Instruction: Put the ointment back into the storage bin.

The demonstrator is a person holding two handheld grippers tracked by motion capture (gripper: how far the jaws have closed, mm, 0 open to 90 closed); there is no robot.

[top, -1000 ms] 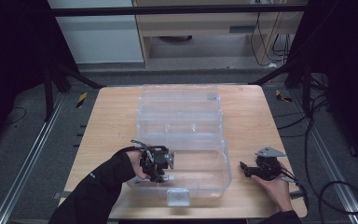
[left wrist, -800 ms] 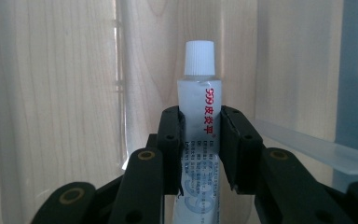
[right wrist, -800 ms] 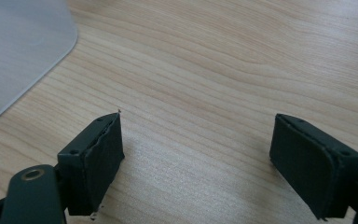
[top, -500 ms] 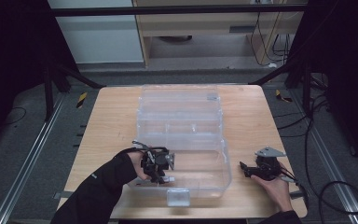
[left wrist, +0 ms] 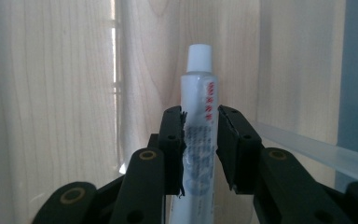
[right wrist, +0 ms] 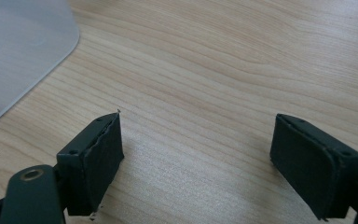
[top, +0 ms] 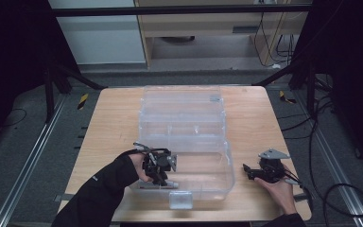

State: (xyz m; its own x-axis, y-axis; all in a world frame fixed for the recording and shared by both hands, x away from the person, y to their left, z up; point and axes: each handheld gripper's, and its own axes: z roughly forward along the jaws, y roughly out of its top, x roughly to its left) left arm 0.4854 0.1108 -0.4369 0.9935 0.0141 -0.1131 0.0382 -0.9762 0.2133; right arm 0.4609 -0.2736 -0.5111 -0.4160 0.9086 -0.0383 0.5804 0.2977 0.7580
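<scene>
Nothing has shifted since the earlier frames: both hands hold their places. At the near left of the clear plastic box [top: 189, 137], the left gripper [top: 159, 169] keeps its fingers [left wrist: 171, 140] clamped on a white tube [left wrist: 199, 116], the pads pressing its printed body from both sides while the white cap [left wrist: 199, 58] juts out beyond the fingertips. Near the right edge of the wooden bench [top: 108, 127], the right gripper [top: 246, 170] rests with fingers [right wrist: 100, 158] apart, bare wood between them.
</scene>
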